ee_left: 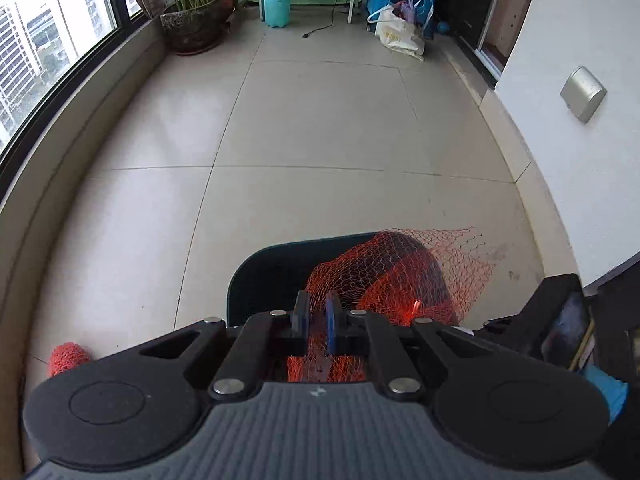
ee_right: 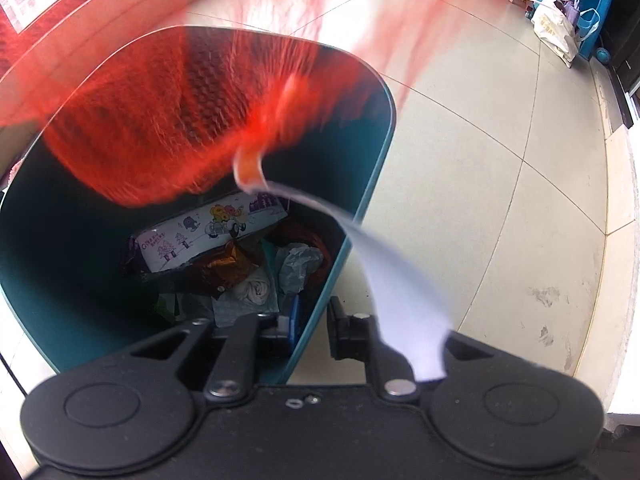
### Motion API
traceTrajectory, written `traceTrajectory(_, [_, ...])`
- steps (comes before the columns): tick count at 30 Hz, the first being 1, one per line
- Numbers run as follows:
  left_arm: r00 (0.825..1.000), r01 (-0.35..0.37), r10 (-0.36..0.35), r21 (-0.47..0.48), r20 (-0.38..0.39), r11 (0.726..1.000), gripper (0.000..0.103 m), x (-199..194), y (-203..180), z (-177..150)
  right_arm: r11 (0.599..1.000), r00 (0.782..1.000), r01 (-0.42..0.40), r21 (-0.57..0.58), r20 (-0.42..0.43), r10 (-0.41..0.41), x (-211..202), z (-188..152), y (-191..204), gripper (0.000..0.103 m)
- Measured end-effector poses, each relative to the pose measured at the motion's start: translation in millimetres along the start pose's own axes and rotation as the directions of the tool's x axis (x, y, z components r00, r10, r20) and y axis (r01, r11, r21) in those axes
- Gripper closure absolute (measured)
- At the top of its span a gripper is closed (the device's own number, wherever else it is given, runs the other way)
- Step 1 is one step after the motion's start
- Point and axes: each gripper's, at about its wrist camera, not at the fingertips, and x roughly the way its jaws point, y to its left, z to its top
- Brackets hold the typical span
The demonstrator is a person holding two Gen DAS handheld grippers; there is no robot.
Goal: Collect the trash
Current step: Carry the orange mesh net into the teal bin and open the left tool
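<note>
Left jaws pinch the red net (ee_left: 384,276) above the bin (ee_right: 376,128) rim (right jaws straddle its edge), bare floor (ee_left: 312,128) ahead.

The left gripper (ee_left: 318,312) points steeply downward, its two fingers drawn nearly together and pinching the strands of a red mesh bag (ee_left: 400,276) that spills out beyond them. The right gripper (ee_right: 312,326) also tilts steeply down, its fingers straddling the rim of a teal bin (ee_right: 352,224), one finger inside the wall and the other outside.
</note>
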Motion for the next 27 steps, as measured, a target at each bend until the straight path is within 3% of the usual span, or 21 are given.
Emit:
traceTrajectory(7, [0.983,-0.038,0.036,-0.007,-0.179,0.999,0.095,91,-4,-20,1.000,1.000,-0.002,0.001,0.003,0.002,-2,0,0,0.089])
traceTrajectory(15, [0.954,-0.046,0.055,0.035,-0.296,0.998,0.095,156,-15,-43,1.000,1.000,-0.006,0.011,0.001,0.006,-3,-1,-2,0.089])
traceTrajectory(19, [0.942,-0.055,0.069,0.052,-0.328,0.997,0.095,172,-18,-47,1.000,1.000,-0.011,0.018,0.001,0.011,-4,0,-4,0.088])
traceTrajectory(23, [0.946,0.006,0.002,0.021,-0.323,1.000,0.092,163,-13,-46,0.999,0.999,-0.033,0.038,0.039,0.031,-20,1,-10,0.085])
traceTrajectory(26, [0.953,0.029,-0.025,0.010,-0.301,1.000,0.073,148,-8,-47,0.998,0.997,-0.042,0.038,0.072,0.040,-38,1,-10,0.082])
traceTrajectory(27, [0.959,0.035,-0.032,0.006,-0.283,0.999,0.058,141,-7,-47,0.999,0.996,-0.041,0.032,0.085,0.038,-45,0,-9,0.080])
